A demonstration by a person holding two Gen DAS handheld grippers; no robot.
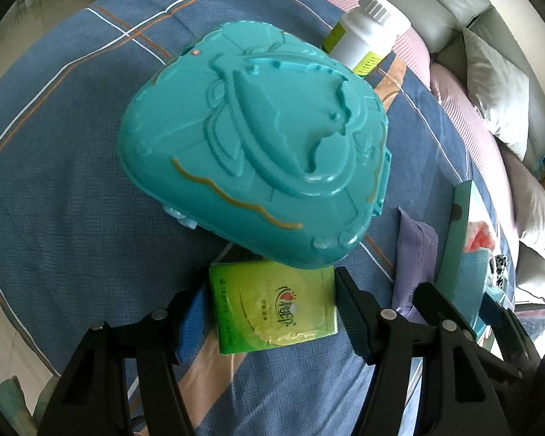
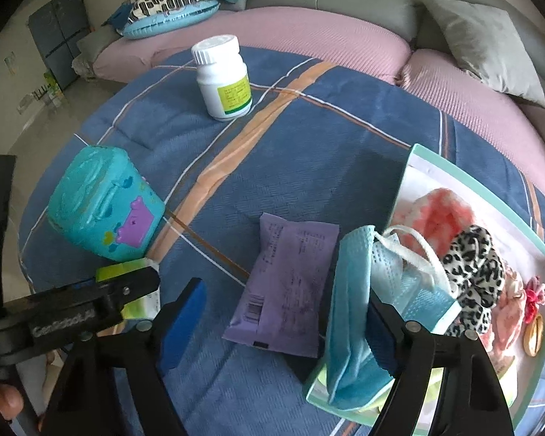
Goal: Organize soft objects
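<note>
Bracketing green tissue pack (image 1: 272,307) — left gripper (image 1: 269,312); right gripper (image 2: 283,323) open — purple pouch (image 2: 287,283) between

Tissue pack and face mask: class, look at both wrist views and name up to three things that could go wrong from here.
1. The left claw straddles the tissue pack, which lies against the teal case; lifting it may nudge the case.
2. The mask drapes over the tray rim beside the right claw and may slide out.
3. The purple pouch lies between the right claw's fingers, so closing could grab it with the mask.
</note>
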